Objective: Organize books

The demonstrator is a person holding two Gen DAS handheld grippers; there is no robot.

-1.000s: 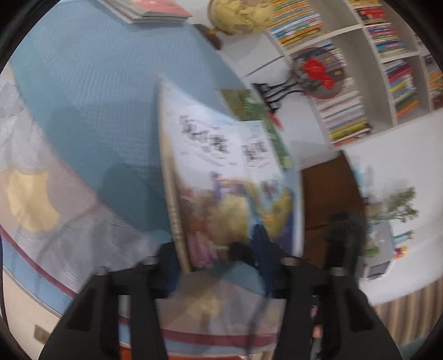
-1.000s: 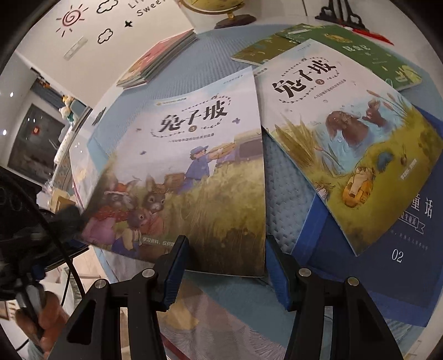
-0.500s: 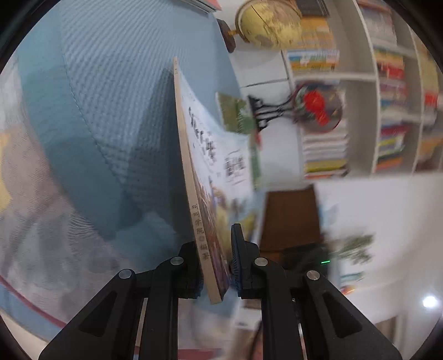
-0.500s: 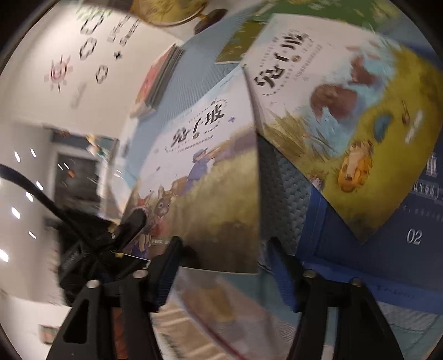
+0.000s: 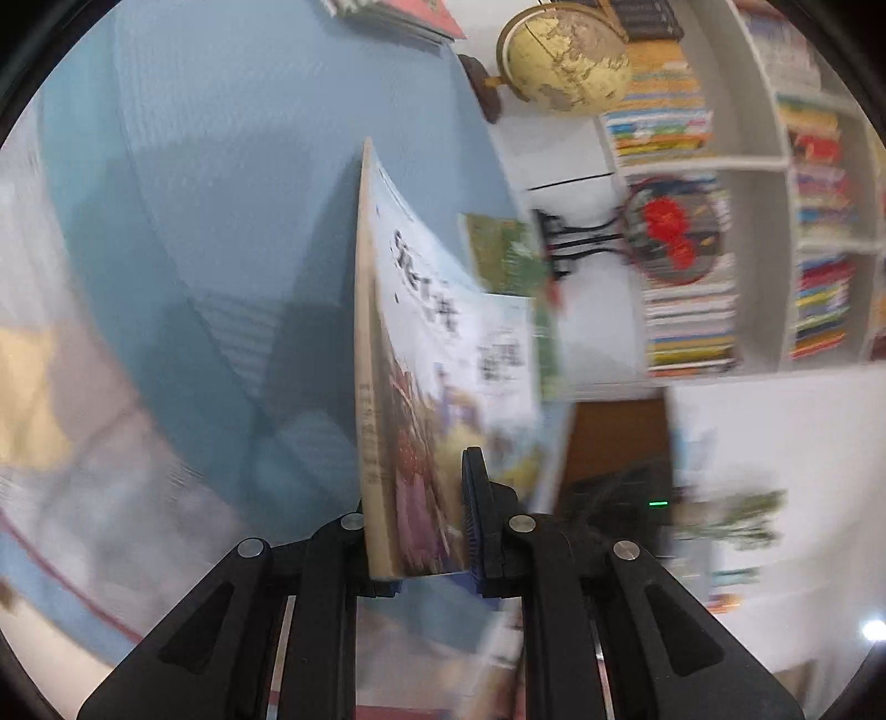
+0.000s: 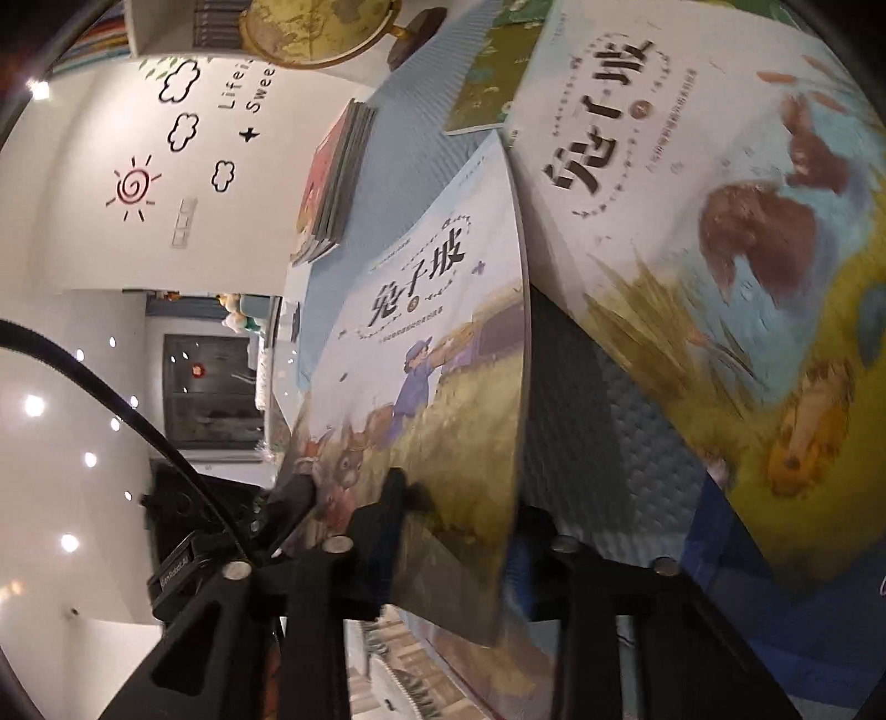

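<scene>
My left gripper (image 5: 423,531) is shut on the spine corner of a thin picture book (image 5: 426,332) with rabbits and a field on its cover, and holds it tilted up off the blue quilted mat (image 5: 221,194). The same book shows in the right wrist view (image 6: 437,354), with the left gripper's fingers (image 6: 293,498) clamped on its lower left corner. My right gripper (image 6: 448,531) is open, its jaws on either side of the book's near edge. A second book of the series (image 6: 720,221) lies to the right, partly on a dark blue book (image 6: 803,637).
A stack of books (image 6: 332,183) lies at the mat's far left and shows in the left wrist view (image 5: 398,16). A globe (image 5: 565,50) stands behind it. Green booklets (image 6: 493,83) lie at the back. White shelves (image 5: 764,221) full of books fill the far wall.
My left gripper closed on the book's corner and lifted that side off the mat. My right gripper moved closer to the book's near edge and stayed open.
</scene>
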